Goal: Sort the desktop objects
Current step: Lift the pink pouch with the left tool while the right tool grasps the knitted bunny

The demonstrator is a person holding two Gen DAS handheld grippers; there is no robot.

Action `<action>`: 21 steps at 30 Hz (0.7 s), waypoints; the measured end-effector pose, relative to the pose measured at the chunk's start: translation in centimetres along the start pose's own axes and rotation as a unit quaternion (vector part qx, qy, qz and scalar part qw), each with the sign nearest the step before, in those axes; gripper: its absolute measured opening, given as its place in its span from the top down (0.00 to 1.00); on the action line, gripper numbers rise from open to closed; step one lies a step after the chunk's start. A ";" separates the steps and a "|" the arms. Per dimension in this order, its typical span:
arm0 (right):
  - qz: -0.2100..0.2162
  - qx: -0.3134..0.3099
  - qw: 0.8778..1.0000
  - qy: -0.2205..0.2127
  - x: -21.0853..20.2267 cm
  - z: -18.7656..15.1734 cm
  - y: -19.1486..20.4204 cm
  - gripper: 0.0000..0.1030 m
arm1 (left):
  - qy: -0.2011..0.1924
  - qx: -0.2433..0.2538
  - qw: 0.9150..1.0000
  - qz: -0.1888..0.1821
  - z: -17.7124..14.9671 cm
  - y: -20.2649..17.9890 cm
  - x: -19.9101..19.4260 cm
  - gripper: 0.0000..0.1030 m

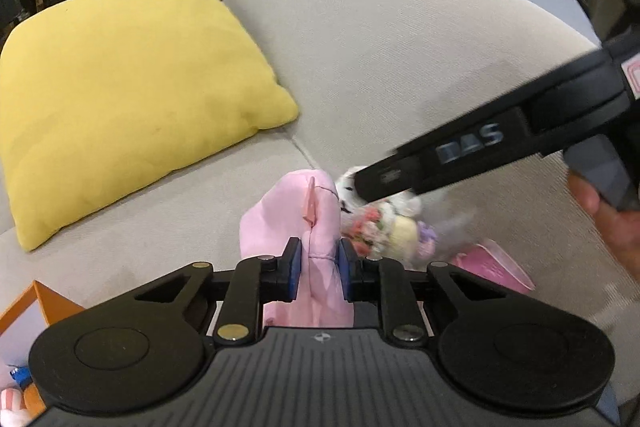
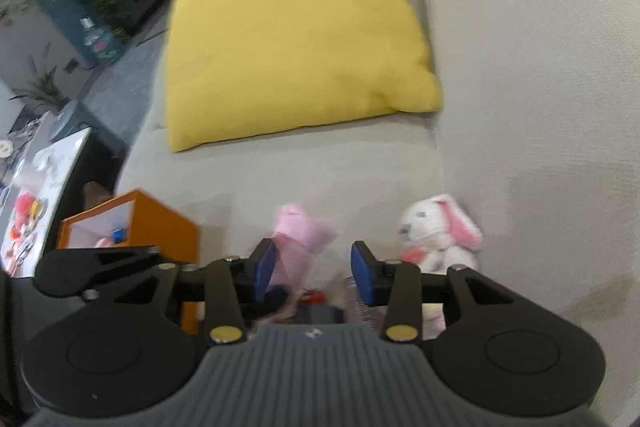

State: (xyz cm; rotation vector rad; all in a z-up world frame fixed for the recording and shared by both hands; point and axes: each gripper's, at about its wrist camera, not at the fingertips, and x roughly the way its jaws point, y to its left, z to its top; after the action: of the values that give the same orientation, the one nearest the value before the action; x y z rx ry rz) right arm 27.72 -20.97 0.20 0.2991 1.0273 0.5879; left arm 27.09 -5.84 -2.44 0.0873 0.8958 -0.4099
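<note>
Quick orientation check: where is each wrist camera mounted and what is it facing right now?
Left wrist: on the left gripper, angled down at the sofa; its pads pinch the pink plush; the right gripper's body and a hand cross at right.
Right wrist: on the right gripper, jaws apart, facing the seat, white bunny ahead.
Shared: yellow pillow, pink plush, orange box.

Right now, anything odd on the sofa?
Nothing damaged or spilled. Toys lie loose on the sofa seat: a bunny by the backrest and a pink cloth, which the left gripper pinches. The right gripper is open.
</note>
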 end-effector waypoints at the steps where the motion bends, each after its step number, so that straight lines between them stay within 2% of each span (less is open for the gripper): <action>1: -0.009 -0.001 1.000 -0.002 0.2 0.2 -0.7 0.58 | 0.003 -0.010 1.000 -0.001 0.2 0.7 0.2 0.79; 7: -0.091 -0.062 0.992 0.061 4.5 0.4 -2.6 0.58 | 0.015 -0.037 0.999 -0.019 1.1 2.4 1.2 0.79; 12: -0.098 -0.111 0.982 0.115 7.6 0.2 -2.6 0.59 | 0.020 -0.045 0.999 -0.020 1.2 3.1 2.0 0.78; 14: -0.104 -0.124 0.979 0.123 8.3 0.5 -2.2 0.53 | 0.020 -0.047 0.998 -0.022 1.4 3.3 2.7 0.78; 21: -0.093 -0.111 0.971 0.190 12.4 1.4 -2.6 0.53 | 0.020 -0.050 0.998 -0.028 1.8 3.7 3.6 0.78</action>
State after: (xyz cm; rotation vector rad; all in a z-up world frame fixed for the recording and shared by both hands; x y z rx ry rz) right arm 34.46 -15.68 -9.24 -0.1145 1.3279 0.5965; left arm 31.85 -3.99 -4.47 -0.0216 0.9578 -0.4149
